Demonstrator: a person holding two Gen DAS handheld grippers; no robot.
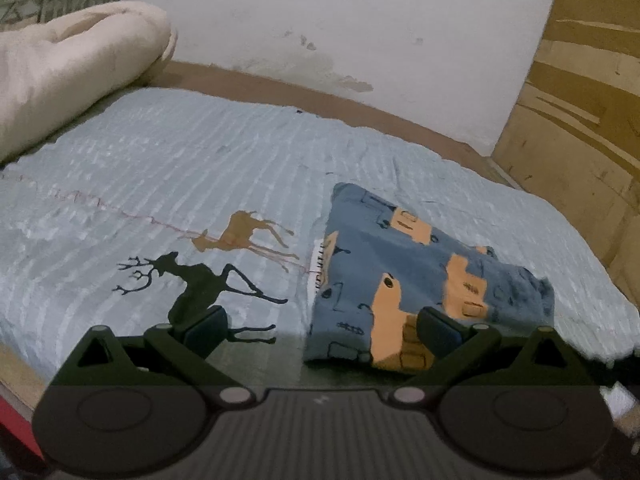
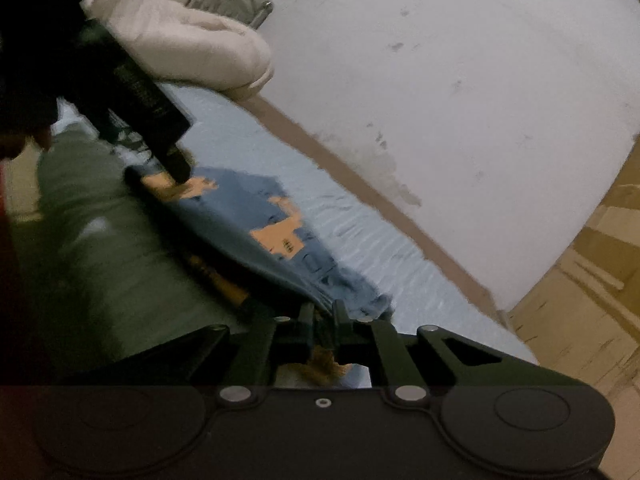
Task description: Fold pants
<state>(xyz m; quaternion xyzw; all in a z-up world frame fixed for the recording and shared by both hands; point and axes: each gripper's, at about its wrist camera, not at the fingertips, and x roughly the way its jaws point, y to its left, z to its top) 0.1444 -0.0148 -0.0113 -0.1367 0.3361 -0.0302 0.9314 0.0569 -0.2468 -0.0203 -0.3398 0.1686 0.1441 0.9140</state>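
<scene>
Blue pants with orange patches [image 1: 404,272] are lying folded on the pale blue bedspread [image 1: 160,168], near the bed's front edge.
The right claw [image 2: 322,320] is pinching their hem; the left claw [image 1: 320,326] is hanging spread apart.

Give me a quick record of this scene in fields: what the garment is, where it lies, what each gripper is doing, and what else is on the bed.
garment: blue pants with orange pattern, partly folded
surface: light blue bedspread with deer print
left gripper: open, at the near edge of the pants, one finger over the fabric
right gripper: shut on an edge of the pants
other items: cream rolled blanket at the far left of the bed
background: white wall, wooden panel at right
</scene>
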